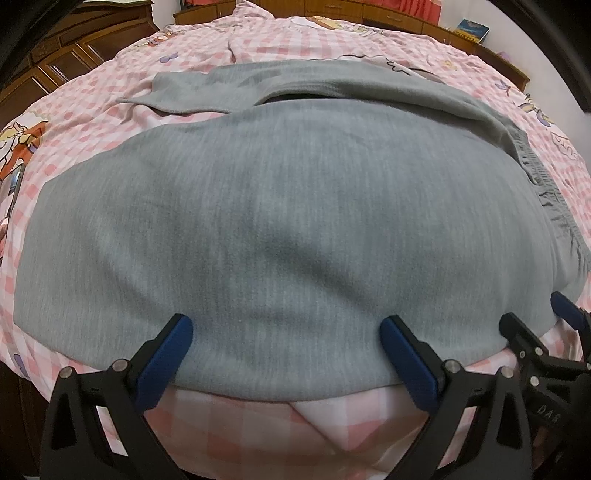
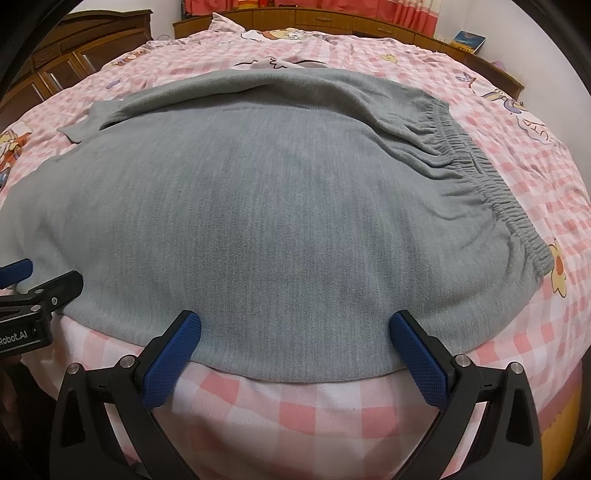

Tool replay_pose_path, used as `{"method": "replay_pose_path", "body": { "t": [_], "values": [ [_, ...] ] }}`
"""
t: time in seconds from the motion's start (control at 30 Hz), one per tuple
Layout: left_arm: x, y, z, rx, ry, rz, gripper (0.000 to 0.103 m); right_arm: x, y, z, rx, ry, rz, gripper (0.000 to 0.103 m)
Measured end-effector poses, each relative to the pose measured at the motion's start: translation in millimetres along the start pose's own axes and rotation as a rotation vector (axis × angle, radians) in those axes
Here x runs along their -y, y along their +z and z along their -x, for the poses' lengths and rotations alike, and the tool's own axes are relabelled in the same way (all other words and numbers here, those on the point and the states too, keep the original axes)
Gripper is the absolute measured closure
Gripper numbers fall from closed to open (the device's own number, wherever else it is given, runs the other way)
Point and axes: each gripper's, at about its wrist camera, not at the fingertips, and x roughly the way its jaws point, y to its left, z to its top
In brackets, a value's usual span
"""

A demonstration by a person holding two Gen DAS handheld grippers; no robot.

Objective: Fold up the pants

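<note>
Grey pants (image 1: 266, 221) lie flat on the pink checked bed, one leg folded over the other, elastic waistband (image 2: 491, 184) at the right and leg ends at the far left. My left gripper (image 1: 286, 332) is open, its blue pads straddling the near edge of the pants. My right gripper (image 2: 295, 328) is open in the same way, further right along that near edge, closer to the waistband. The right gripper shows at the right edge of the left wrist view (image 1: 546, 332). The left gripper shows at the left edge of the right wrist view (image 2: 33, 295).
The pink checked bedsheet (image 2: 295, 406) with cartoon prints covers the bed. A wooden wardrobe (image 1: 66, 55) stands at the far left and a wooden headboard ledge (image 2: 424, 33) with a blue book (image 2: 469, 40) runs along the back.
</note>
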Motion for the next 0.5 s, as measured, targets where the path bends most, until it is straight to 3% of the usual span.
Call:
{"method": "replay_pose_path", "body": {
  "t": [0.3,0.5],
  "values": [
    [0.1,-3.4,3.2,0.044,0.001,-0.014,0.000,-0.2,1.7,1.4,-0.012,0.000,0.000,0.000],
    [-0.1,-2.9,3.7,0.018,0.012,-0.030,0.000,1.9,2.4,1.7,-0.017,0.020,0.013,0.000]
  ]
}}
